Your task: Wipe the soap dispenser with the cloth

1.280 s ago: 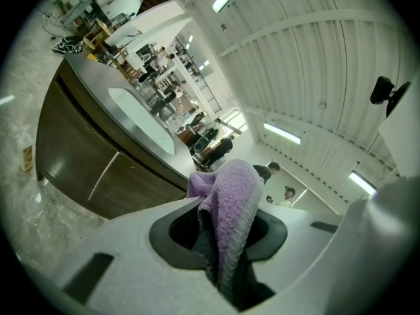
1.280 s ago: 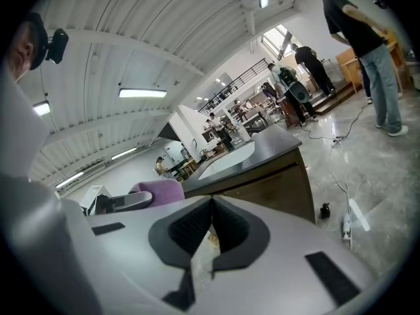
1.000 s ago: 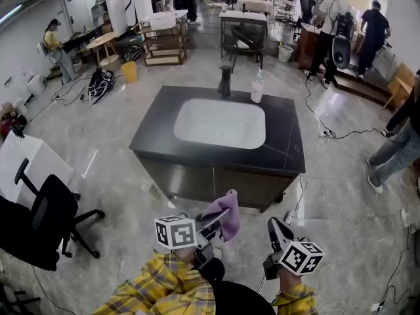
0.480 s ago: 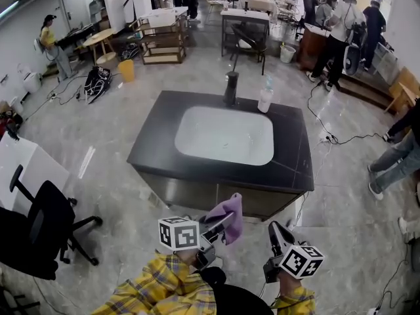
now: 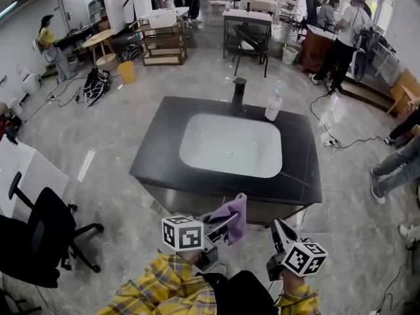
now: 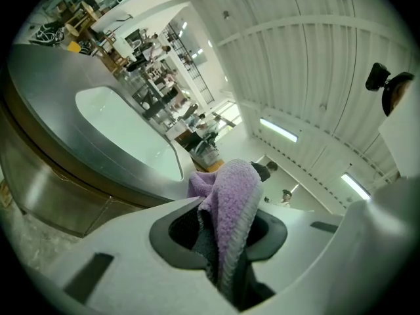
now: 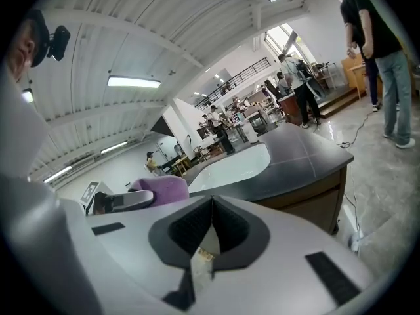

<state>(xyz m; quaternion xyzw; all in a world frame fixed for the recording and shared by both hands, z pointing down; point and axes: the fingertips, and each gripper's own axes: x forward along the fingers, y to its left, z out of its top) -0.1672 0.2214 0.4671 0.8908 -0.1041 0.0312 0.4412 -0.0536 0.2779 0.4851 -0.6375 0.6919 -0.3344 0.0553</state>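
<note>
Distance to clear soap dispenser (image 5: 273, 107) shrank; our left gripper (image 5: 225, 220) clamps purple fleecy cloth (image 5: 234, 214), right gripper (image 5: 276, 224) closed empty; wiping pending.

Big open workshop/lab hall, not a home bathroom.
- Dark stone-topped sink cabinet (image 5: 298, 169) with a white inset basin (image 5: 230, 146) stands free in the middle of a polished grey marble-look floor (image 5: 85, 130), no wall behind it.
- Loose black cables (image 5: 335, 136) run across the floor.
- Black swivel office chair (image 5: 39, 231) at the left, wooden open shelving rack (image 5: 163, 41), round wooden table (image 5: 102, 41) and yellow bucket (image 5: 127, 71) further back.
- Standing people in dark clothes (image 5: 341, 38) at benches in the rear.
- White ribbed ceiling with strip lights (image 7: 134, 82), upper-level railing (image 7: 239, 77).
</note>
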